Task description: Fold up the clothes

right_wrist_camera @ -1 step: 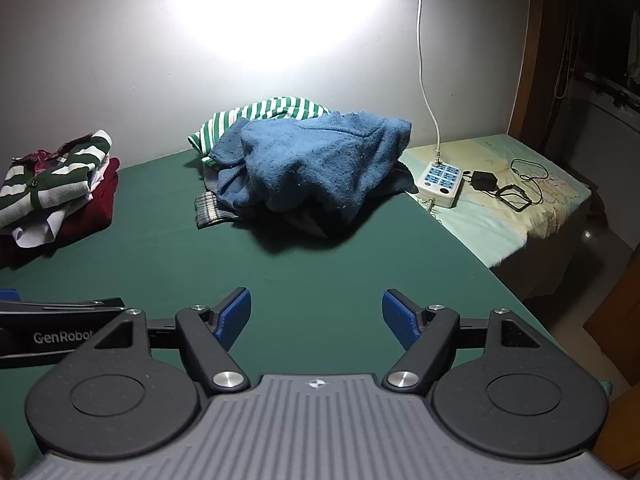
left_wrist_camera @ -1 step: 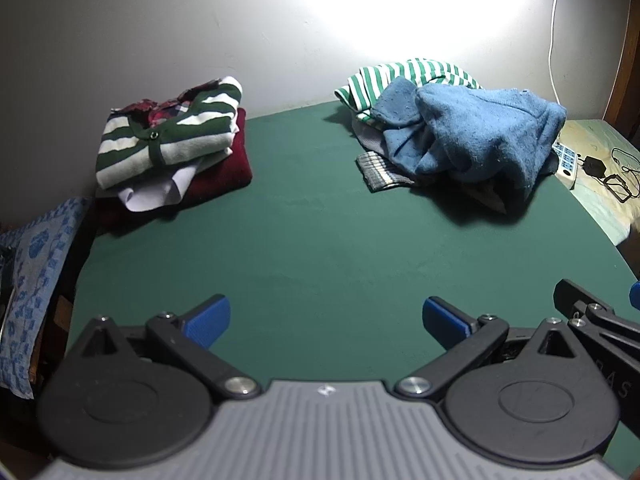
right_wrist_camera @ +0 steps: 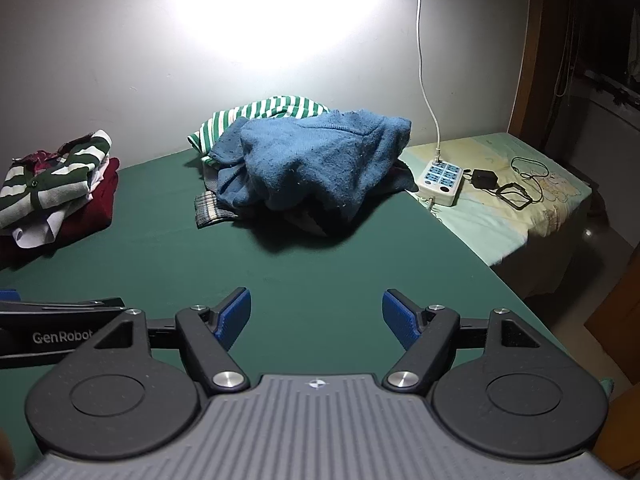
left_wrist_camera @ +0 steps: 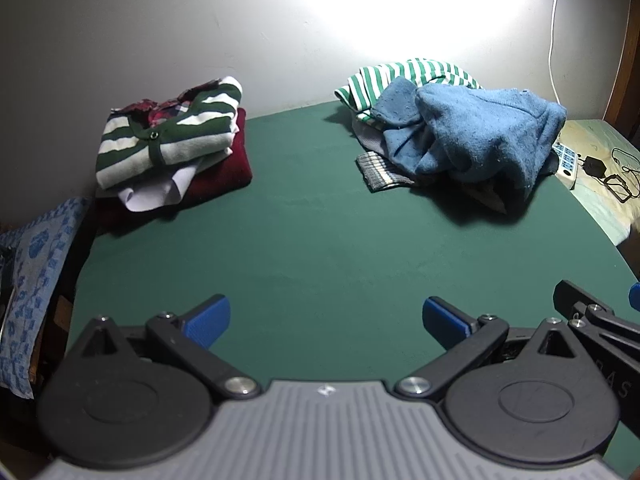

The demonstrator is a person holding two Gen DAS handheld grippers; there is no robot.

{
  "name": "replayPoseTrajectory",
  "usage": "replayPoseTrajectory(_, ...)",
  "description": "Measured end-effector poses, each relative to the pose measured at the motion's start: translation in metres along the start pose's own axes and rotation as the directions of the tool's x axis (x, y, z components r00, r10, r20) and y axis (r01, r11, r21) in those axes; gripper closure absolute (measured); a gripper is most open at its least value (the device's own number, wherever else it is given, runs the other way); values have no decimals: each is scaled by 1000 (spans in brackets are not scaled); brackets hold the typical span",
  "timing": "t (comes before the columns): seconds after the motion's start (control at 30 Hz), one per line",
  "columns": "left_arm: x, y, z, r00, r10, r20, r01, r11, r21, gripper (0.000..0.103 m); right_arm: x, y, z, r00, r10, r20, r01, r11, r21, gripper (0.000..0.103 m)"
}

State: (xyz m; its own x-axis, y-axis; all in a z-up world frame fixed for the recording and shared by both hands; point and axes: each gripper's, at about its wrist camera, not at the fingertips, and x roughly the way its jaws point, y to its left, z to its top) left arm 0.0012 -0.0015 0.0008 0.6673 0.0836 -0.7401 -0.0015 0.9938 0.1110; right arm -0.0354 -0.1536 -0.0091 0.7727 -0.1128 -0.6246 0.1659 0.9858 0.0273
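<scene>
A loose heap of clothes lies at the back of the green table (left_wrist_camera: 320, 248): a blue sweater (left_wrist_camera: 480, 140) on top, a green-and-white striped shirt (left_wrist_camera: 408, 76) behind it, a grey plaid piece (left_wrist_camera: 376, 166) under its front. The sweater also shows in the right wrist view (right_wrist_camera: 320, 160). A folded stack (left_wrist_camera: 172, 144) sits at the back left, a dark green striped cardigan on white and maroon garments. My left gripper (left_wrist_camera: 326, 316) is open and empty over the near table. My right gripper (right_wrist_camera: 316, 316) is open and empty, beside the left one.
A white power strip (right_wrist_camera: 440, 176) with a cord, a black adapter (right_wrist_camera: 484, 180) and cables lie on a pale sheet right of the table. A blue patterned cloth (left_wrist_camera: 32, 264) hangs off the left side. A wall stands behind.
</scene>
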Motion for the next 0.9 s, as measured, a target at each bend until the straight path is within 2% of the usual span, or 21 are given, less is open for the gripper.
replayPoseTrajectory(0.3, 1, -5, -1, 1000, -7, 6, 7, 1000, -2, 0, 1, -7, 1, 1000, 12, -13, -12, 1000, 27, 27)
replayPoseTrajectory(0.9, -1, -4, -7, 1000, -11, -2, 11, 1000, -1, 0, -3, -9, 0, 1000, 15, 11, -15, 1000, 17, 26)
